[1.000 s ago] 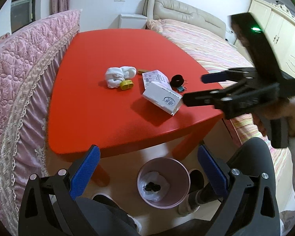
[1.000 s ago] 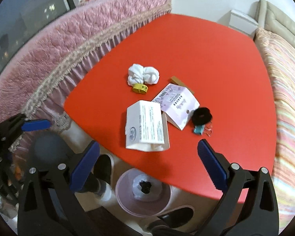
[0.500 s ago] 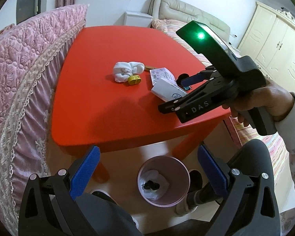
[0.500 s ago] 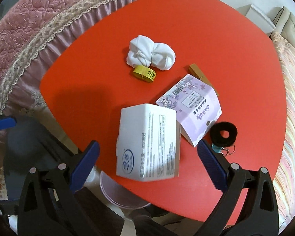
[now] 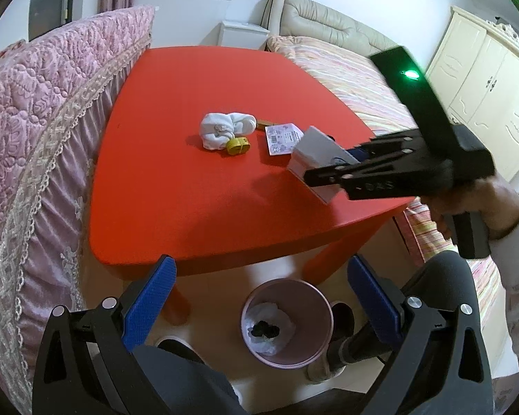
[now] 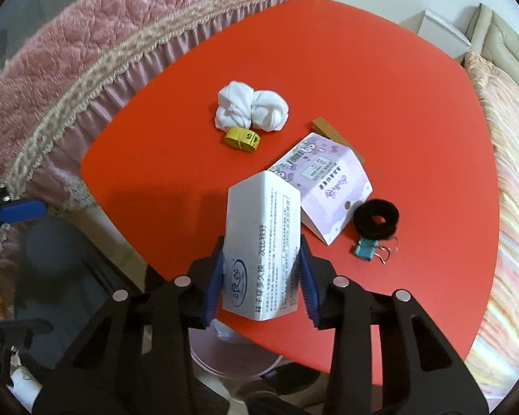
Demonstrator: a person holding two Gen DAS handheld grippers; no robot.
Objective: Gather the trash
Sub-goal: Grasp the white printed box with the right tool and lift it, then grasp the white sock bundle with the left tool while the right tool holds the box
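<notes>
Between the blue pads of the right claw (image 6: 261, 280) sits the white box (image 6: 263, 238), clamped across its narrow width near its printed end, so its long axis runs straight out ahead of the claw toward the middle of the counter (image 6: 380, 79). The box hangs just above the counter's near edge, tilted up off the surface. From the left view, the hand gripping the right tool (image 5: 467, 193) comes in from the bed side, the tool held roughly level with its nose aimed across the counter.

Below that near edge stands the pink bin (image 5: 287, 321) on the floor, already holding some white and dark scraps. It lies almost straight down and slightly back from the held box, so I judge the coming move to be a short pull back over the edge and a drop.

The left claw (image 5: 259, 297) hangs spread wide and holding nothing, low in front of the counter, right above the bin.

Further out lie the purple packet (image 6: 325, 186), black ring (image 6: 377, 221), teal clip (image 6: 365, 252), yellow tape roll (image 6: 242, 138) and white cloth bundle (image 6: 251, 109).
</notes>
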